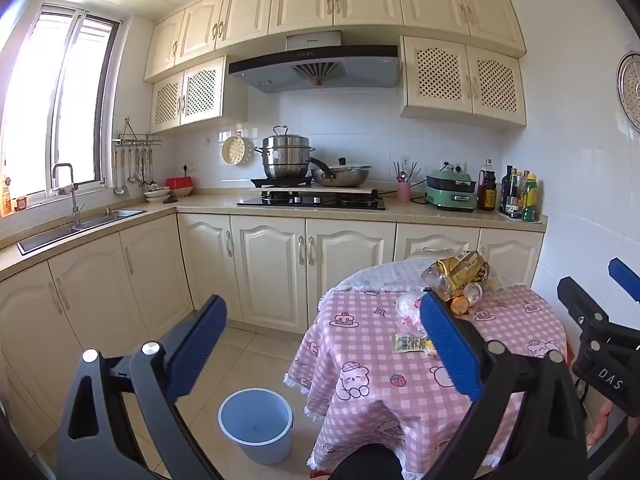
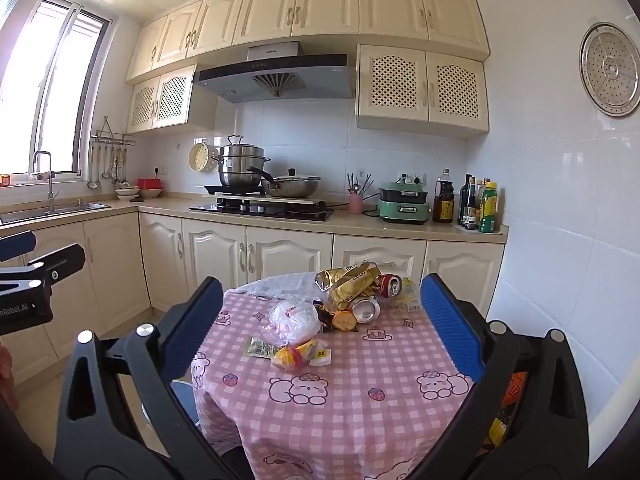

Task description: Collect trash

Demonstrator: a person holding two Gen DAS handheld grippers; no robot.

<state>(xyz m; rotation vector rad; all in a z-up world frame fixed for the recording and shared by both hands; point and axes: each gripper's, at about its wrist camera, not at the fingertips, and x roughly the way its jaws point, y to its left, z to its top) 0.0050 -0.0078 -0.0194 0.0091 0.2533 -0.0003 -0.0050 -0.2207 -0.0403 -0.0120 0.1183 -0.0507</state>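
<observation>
Where the table (image 2: 360, 400) holds trash (image 2: 348, 300), a bucket (image 1: 256, 424) stands beside.

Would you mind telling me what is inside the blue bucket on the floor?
The blue bucket looks empty in the left wrist view: only its bare bottom shows. The near inner wall is hidden by the rim.

Left gripper (image 1: 320, 344) & right gripper (image 2: 320, 324): fingers wide apart, empty, both aimed slightly down.
</observation>
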